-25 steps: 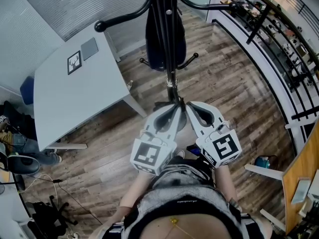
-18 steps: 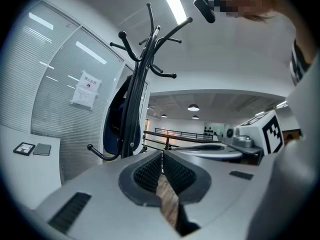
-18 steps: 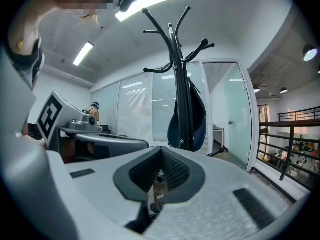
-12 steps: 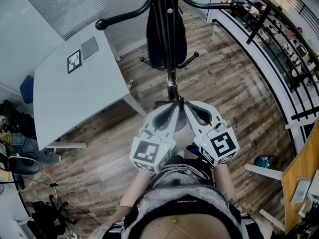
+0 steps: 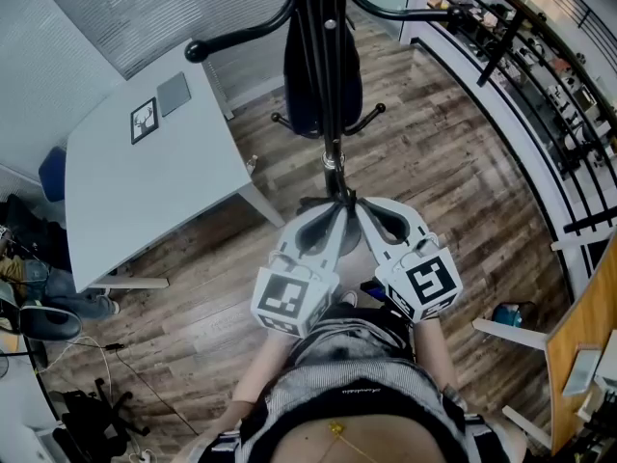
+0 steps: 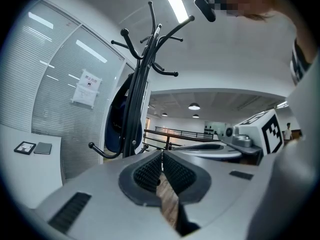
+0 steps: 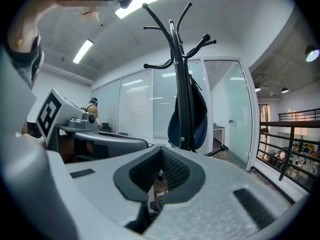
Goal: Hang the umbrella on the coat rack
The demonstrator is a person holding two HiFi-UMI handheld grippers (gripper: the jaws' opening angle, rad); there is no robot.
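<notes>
A black coat rack (image 5: 326, 27) stands straight ahead on the wood floor, its curved hooks spreading left and right. A dark blue umbrella (image 5: 297, 85) hangs folded against its pole, also seen in the left gripper view (image 6: 116, 119) and the right gripper view (image 7: 198, 116). My left gripper (image 5: 337, 206) and right gripper (image 5: 356, 206) sit side by side just short of the pole, tips almost touching each other. Both are shut with nothing between the pads, as the left gripper (image 6: 161, 154) and right gripper (image 7: 161, 151) show close up. Neither touches the rack (image 6: 137, 109) or the umbrella.
A white table (image 5: 145, 191) stands left of the rack, carrying a framed marker card (image 5: 144, 121) and a grey pad (image 5: 174, 94). A black railing (image 5: 525, 75) runs along the right. A wooden panel (image 5: 583, 326) and a blue object (image 5: 508, 313) are at lower right; cables and a stool base (image 5: 87, 413) at lower left.
</notes>
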